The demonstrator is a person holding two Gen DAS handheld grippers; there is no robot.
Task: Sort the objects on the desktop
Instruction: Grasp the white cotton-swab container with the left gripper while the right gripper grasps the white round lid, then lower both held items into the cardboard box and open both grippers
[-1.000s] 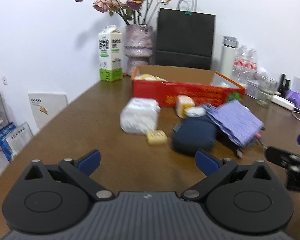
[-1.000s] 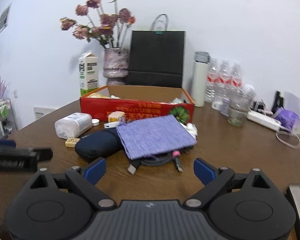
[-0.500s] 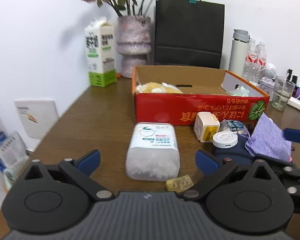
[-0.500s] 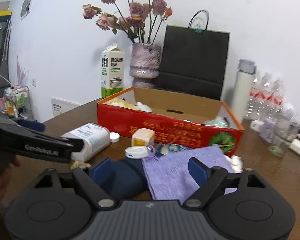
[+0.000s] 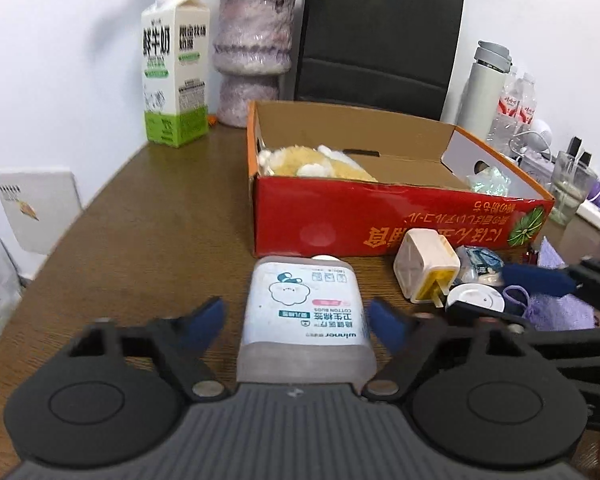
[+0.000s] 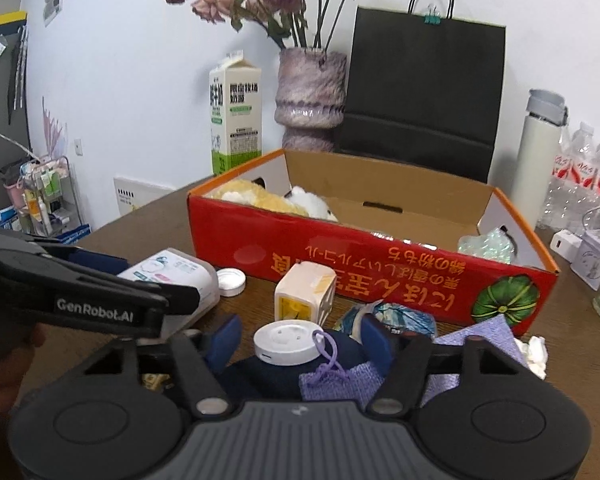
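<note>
A clear cotton-bud box (image 5: 305,312) with a white label lies on the brown table between the open fingers of my left gripper (image 5: 298,318); its fingers stand close to its sides. It also shows in the right wrist view (image 6: 176,276). My right gripper (image 6: 300,340) is open around a white round disc (image 6: 288,342) lying on a dark navy pouch (image 6: 260,376), with a purple woven pouch (image 6: 472,344) beside it. A cream and yellow plug cube (image 6: 304,294) stands in front of the red cardboard box (image 6: 380,268).
The red box (image 5: 380,216) holds a yellow plush toy (image 5: 316,160) and a crumpled wrapper (image 5: 488,182). Behind it stand a milk carton (image 5: 175,68), a vase (image 5: 252,56), a black paper bag (image 5: 380,36), a thermos (image 5: 486,84), water bottles and a glass (image 5: 570,188). A white cap (image 6: 231,280) lies on the table.
Both grippers have moved forward and lower. The left one now straddles the cotton-bud box, and the right one now straddles the white disc on the navy pouch.
</note>
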